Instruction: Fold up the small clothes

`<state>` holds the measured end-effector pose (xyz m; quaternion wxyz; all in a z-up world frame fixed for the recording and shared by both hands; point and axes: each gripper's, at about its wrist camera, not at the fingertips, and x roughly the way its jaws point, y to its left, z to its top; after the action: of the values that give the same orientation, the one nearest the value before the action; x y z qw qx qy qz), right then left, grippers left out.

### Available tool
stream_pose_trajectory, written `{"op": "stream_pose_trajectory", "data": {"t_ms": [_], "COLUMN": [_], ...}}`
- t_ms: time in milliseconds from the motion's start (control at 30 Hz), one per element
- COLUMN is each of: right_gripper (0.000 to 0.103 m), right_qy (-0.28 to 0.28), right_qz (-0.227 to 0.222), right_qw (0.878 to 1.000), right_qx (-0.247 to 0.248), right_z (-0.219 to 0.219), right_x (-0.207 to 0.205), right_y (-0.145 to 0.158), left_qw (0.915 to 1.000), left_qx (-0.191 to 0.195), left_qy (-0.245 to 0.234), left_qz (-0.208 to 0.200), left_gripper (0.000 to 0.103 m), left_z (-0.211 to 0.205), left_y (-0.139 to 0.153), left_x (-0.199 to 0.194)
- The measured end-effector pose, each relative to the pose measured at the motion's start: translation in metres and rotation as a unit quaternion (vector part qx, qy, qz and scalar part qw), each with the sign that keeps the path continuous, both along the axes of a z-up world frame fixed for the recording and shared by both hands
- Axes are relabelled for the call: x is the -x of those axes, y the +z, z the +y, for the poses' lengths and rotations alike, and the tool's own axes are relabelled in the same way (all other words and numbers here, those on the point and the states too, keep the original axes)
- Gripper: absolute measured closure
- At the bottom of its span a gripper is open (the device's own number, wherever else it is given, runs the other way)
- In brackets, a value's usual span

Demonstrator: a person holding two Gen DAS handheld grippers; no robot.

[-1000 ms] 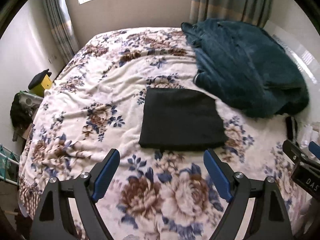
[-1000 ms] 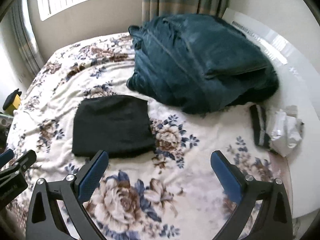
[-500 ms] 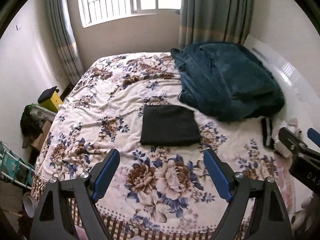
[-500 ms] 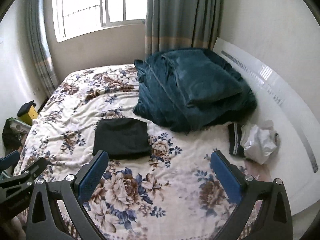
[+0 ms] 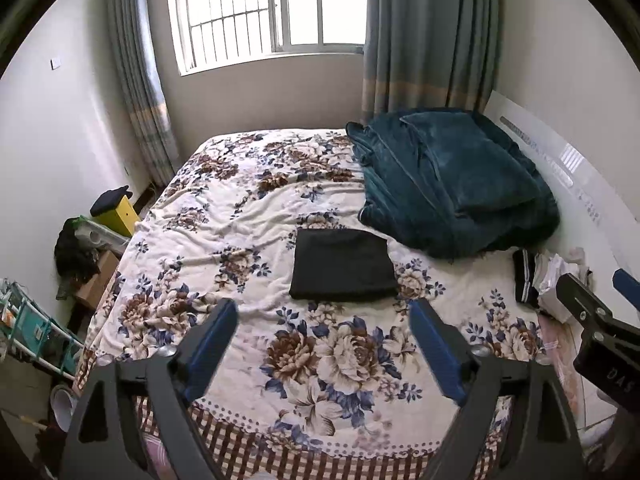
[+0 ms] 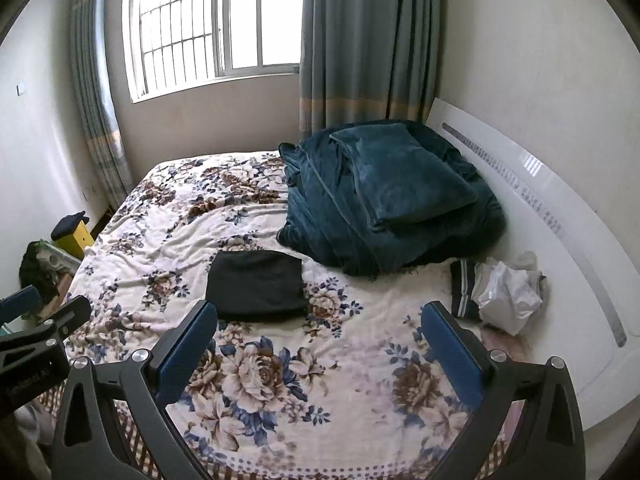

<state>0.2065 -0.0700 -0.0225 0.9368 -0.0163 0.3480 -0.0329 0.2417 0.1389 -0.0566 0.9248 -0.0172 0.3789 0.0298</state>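
A black garment point(image 5: 343, 265), folded into a flat rectangle, lies on the floral bedspread point(image 5: 240, 240) in the middle of the bed. It also shows in the right wrist view point(image 6: 256, 286). My left gripper point(image 5: 322, 344) is open and empty, held back above the foot of the bed, well short of the garment. My right gripper point(image 6: 318, 348) is open and empty too, at the same distance. A dark striped garment point(image 6: 462, 290) and a crumpled white item point(image 6: 510, 300) lie at the right edge of the bed.
A folded teal blanket pile point(image 5: 452, 184) fills the far right of the bed. A white headboard point(image 6: 560, 232) runs along the right side. Clutter, a yellow box point(image 5: 120, 212) and a green rack point(image 5: 28, 324) stand on the floor to the left. A window is behind.
Both grippers have pulled back and up from the bed. The folded black garment now looks smaller and farther away. Both stay open and empty.
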Motion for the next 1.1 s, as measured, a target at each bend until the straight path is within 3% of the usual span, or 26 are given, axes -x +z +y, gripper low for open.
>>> {"op": "stream_pose_trajectory", "data": {"t_ms": [200,1100], "right_gripper": [0.0,0.0], "right_qy": [0.002,0.025], "right_qz": [-0.015,-0.013], "right_qw": [1.0,1.0], "right_qx": [0.002,-0.011], "right_z": [-0.004,0.006], "right_x": [0.001,-0.002], "right_y": [0.012,0.013], "left_qw": [0.9998,0.9994], "left_qx": [-0.004,-0.008], "left_qy": [0.005,0.028], "left_qz": [-0.02,-0.019], "left_gripper": [0.0,0.0], "left_z": [-0.005,-0.004], "left_y": [0.011,0.011], "left_x": [0.007,0.016]}}
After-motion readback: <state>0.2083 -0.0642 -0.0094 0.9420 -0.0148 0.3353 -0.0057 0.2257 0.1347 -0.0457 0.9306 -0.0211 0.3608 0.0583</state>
